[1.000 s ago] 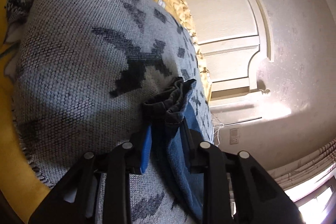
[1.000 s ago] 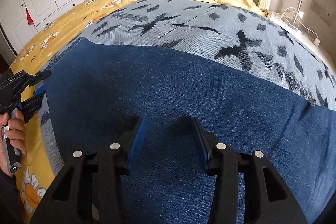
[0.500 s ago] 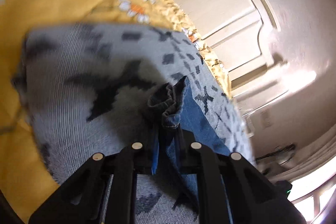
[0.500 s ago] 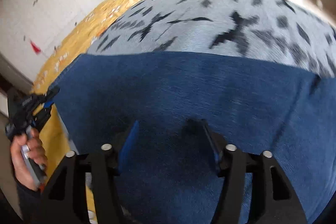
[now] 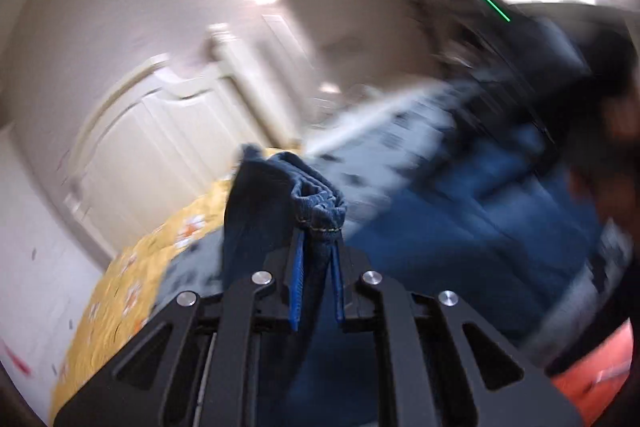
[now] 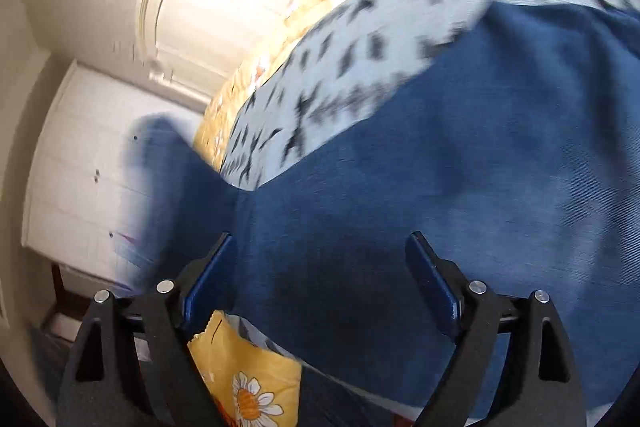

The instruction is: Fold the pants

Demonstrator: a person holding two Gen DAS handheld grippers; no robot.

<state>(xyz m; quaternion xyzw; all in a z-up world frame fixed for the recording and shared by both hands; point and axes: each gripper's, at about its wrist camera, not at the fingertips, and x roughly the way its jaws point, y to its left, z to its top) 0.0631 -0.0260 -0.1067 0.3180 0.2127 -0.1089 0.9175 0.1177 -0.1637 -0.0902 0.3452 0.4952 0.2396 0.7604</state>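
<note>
Denim pants [image 5: 280,195] were bunched at the hem between the jaws of my left gripper [image 5: 318,259], clamped tight and lifted off the bed. My right gripper [image 6: 320,267] hung spread wide, grasping nothing, just over the pants' blue cloth, which lay across the grey patterned blanket [image 6: 400,39] and yellow flowered sheet [image 6: 248,379].

A grey knitted blanket [image 6: 400,39] with black motifs covers the bed from the middle of the right wrist view out to two o'clock. Under it lies a yellow bedspread [image 6: 248,383] printed with white daisies, one corner showing at six o'clock. A cream panelled headboard [image 5: 160,147] stands at nine o'clock in the left wrist view. White wardrobe doors [image 6: 80,187] fill the nine o'clock edge of the right wrist view.
</note>
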